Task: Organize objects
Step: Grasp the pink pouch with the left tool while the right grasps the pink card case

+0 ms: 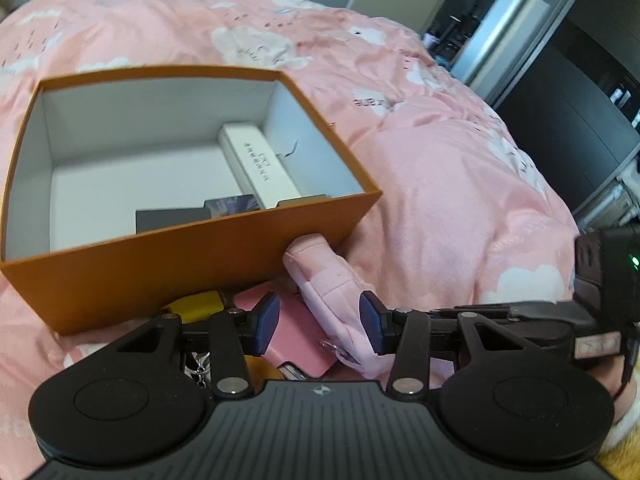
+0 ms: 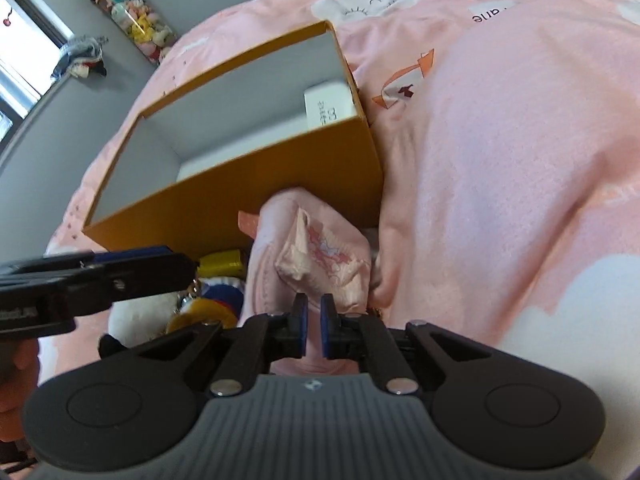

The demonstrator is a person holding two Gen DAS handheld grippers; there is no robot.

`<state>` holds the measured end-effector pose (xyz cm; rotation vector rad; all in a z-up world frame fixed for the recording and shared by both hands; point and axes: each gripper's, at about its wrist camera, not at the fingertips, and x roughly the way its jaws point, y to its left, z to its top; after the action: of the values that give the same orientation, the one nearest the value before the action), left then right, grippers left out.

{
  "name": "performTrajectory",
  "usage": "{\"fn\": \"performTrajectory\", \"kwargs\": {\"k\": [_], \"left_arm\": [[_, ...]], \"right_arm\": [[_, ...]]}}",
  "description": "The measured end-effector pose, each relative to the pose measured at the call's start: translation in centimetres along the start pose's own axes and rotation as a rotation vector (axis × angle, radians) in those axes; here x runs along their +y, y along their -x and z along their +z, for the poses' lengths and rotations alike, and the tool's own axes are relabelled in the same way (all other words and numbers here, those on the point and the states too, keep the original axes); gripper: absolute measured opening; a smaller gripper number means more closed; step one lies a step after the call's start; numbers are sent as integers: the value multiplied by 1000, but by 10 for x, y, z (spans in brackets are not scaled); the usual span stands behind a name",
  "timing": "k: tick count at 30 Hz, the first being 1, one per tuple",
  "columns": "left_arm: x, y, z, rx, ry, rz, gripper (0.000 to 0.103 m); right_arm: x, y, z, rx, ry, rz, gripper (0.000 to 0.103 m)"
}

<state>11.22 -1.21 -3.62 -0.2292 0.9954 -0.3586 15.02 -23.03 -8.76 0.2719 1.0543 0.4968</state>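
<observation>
The right gripper [image 2: 312, 326] pinched the pink pouch [image 2: 320, 256] beside the orange box [image 2: 240, 188] — the left gripper [image 1: 318, 324] stood open around it.

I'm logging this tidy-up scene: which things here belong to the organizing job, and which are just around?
Job:
- orange box
- white carton in it
- pink fabric pouch, pinched by right gripper
- left gripper, open
- yellow item
- pink flat case

Just around:
- pink cloud-print duvet
- hanging plush toys

Pink bed cover [image 1: 440, 184]; orange box [image 1: 192, 272] and pouch [image 1: 332, 292] on it.
</observation>
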Motion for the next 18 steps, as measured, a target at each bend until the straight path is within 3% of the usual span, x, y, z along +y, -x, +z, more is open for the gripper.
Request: {"fn": "performTrajectory", "kwargs": {"k": [5,10,14,18], "left_arm": [[7,-12,8,29,140,-19,57],[-3,-29,12,69,126,55,59],[-2,-38,10,96,142,104,59],[3,-53,10,139,204,129,62]], "right_arm": [[2,-2,4,-15,6,-11,7],[9,-19,-1,68,50,62,7],[-1,2,2,-16,19,29,7],[-13,6,9,-71,25,-81,9]]}}
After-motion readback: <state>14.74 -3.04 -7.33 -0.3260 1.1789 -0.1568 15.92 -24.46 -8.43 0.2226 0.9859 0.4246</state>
